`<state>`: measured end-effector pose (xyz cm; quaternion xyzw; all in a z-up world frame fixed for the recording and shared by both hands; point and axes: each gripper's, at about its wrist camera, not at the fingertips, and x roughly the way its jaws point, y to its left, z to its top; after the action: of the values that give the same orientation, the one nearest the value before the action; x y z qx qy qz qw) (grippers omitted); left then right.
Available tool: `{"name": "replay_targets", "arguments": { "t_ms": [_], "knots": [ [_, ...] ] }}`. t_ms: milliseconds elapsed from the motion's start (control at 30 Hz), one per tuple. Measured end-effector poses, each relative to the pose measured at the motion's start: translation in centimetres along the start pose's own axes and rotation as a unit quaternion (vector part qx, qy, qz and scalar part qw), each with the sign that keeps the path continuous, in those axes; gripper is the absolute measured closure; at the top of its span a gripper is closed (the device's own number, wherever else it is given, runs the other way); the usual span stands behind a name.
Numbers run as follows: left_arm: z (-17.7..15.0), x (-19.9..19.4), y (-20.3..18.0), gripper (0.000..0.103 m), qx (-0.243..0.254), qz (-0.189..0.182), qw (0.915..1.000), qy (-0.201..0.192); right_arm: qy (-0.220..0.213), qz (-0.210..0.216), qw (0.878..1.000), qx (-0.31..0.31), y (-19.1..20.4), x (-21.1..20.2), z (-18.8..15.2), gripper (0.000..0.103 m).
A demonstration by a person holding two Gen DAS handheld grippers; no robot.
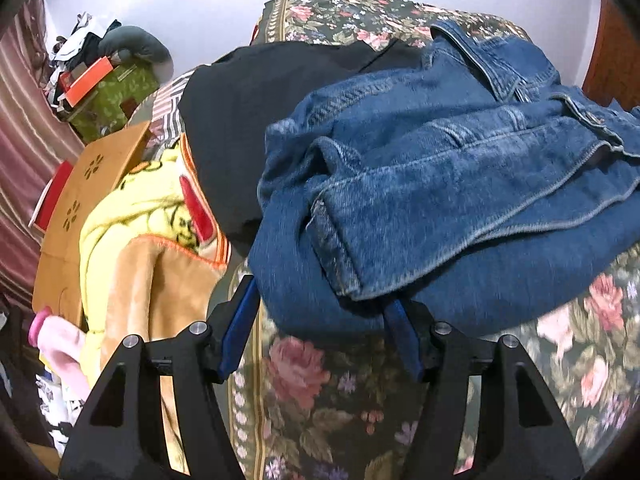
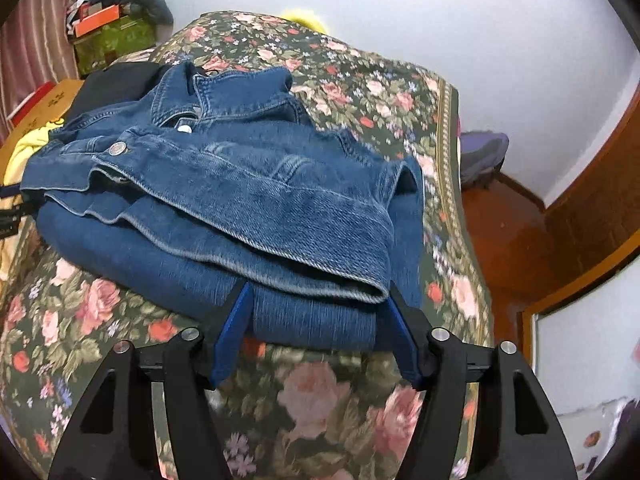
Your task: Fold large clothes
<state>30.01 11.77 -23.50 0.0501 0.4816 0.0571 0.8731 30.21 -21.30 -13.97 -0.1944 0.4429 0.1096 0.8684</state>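
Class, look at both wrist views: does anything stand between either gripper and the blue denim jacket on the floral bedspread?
Nothing visible does. The blue denim jacket lies on the floral bedspread, its near edge right at the open jaws of the left gripper and the right gripper. The black garment lies behind it.

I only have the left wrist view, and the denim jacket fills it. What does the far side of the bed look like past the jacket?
Observer: In the right wrist view, the floral bedspread runs on bare beyond the denim jacket, up to a white wall.
Operator: Can you see any fastening on the jacket?
Observer: Yes, a metal button shows near the collar, on the side towards the black garment.
Operator: And the right gripper, is it holding the jacket?
Observer: No. The right gripper is open, its blue fingers standing either side of the jacket's folded near corner without pinching it.
Operator: What lies beside the bed there?
Observer: A reddish wooden floor.
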Motion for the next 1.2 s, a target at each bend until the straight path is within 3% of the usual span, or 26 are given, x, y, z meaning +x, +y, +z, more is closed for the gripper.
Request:
{"name": "replay_targets", "arguments": {
  "t_ms": [200, 300, 367, 467, 533, 600, 700, 833, 1067, 1133, 1200],
  "knots": [
    [4.5, 2.3, 1.3, 0.041, -0.018, 0.005, 0.9998, 0.000, 0.028, 0.014, 0.999, -0.013, 0.0, 3.0, 2.7, 0.039],
    [7.8, 3.1, 2.9, 0.041, -0.052, -0.009, 0.9986, -0.002, 0.042, 0.030, 0.999, 0.012, -1.4, 5.2, 6.3, 0.039],
    [10.4, 2.5, 4.5, 0.041, -0.090, 0.007, 0.9956, -0.025, 0.022, 0.022, 0.999, 0.044, -2.6, 5.1, 8.7, 0.040],
    [12.6, 1.8, 5.9, 0.041, -0.126, -0.028, 0.9909, -0.038, -0.030, -0.007, 0.993, 0.115, -4.7, 3.5, 11.2, 0.039],
    [13.1, 1.3, 5.6, 0.041, -0.125, -0.029, 0.9909, -0.040, -0.050, 0.006, 0.990, 0.134, -5.1, 2.5, 11.8, 0.039],
    [12.8, 0.6, 5.0, 0.041, -0.114, -0.022, 0.9919, -0.051, -0.060, 0.029, 0.990, 0.127, -4.6, 1.6, 11.5, 0.039],
    [11.7, 0.0, 4.4, 0.041, -0.111, -0.028, 0.9916, -0.061, -0.055, 0.029, 0.994, 0.094, -2.9, 1.5, 10.4, 0.039],
    [10.0, -0.5, 3.6, 0.041, -0.095, -0.073, 0.9919, -0.042, -0.026, 0.040, 0.999, 0.023, 0.3, 2.5, 8.3, 0.039],
    [7.0, -2.0, -0.4, 0.038, -0.017, -0.090, 0.9949, -0.042, 0.027, 0.080, 0.995, -0.044, 4.0, 5.3, 6.3, 0.039],
    [6.1, -1.0, -2.0, 0.037, 0.009, -0.083, 0.9961, -0.027, 0.038, 0.087, 0.994, -0.047, 4.7, 6.1, 6.5, 0.039],
    [5.3, 1.0, -3.9, 0.037, 0.047, -0.051, 0.9976, -0.007, 0.047, 0.099, 0.993, -0.033, 5.2, 7.1, 7.2, 0.039]
  ]
}}
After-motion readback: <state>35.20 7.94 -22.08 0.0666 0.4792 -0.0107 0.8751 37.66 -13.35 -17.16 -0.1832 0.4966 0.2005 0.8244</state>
